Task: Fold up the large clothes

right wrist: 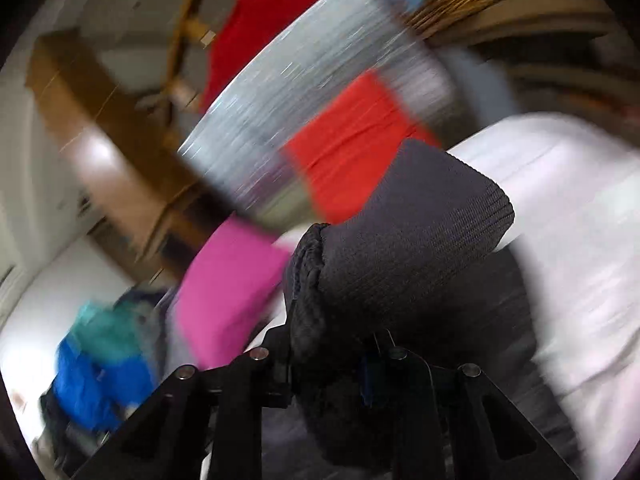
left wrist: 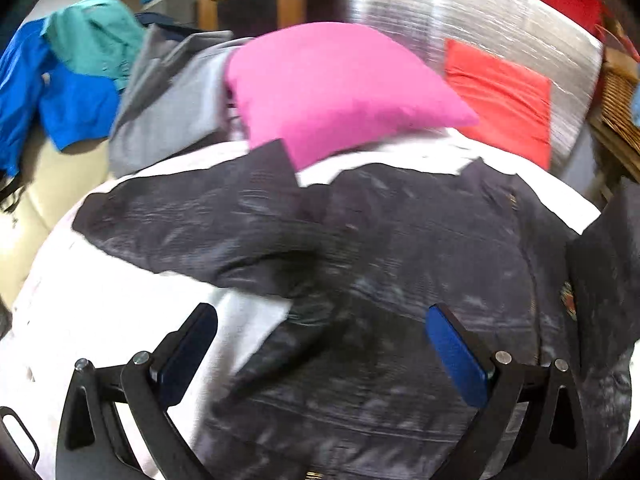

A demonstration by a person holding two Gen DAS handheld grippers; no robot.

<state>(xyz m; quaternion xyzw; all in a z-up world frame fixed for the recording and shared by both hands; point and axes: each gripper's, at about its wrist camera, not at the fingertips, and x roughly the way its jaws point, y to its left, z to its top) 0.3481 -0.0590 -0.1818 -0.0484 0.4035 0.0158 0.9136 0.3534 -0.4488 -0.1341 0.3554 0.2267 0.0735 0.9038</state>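
A dark grey jacket point(left wrist: 400, 248) lies spread on a white bed point(left wrist: 100, 312), one sleeve stretched out to the left. My left gripper point(left wrist: 320, 328) is open and empty, just above the jacket's lower part. My right gripper point(right wrist: 324, 360) is shut on the jacket's ribbed knit cuff point(right wrist: 408, 248) and holds it lifted above the bed; the view is tilted and blurred.
A pink pillow point(left wrist: 340, 88) and a red pillow point(left wrist: 504, 96) lie at the head of the bed against a silver headboard point(left wrist: 460, 12). A pile of blue, teal and grey clothes point(left wrist: 80, 80) sits at the back left. A wicker basket point(left wrist: 616, 96) is at the right.
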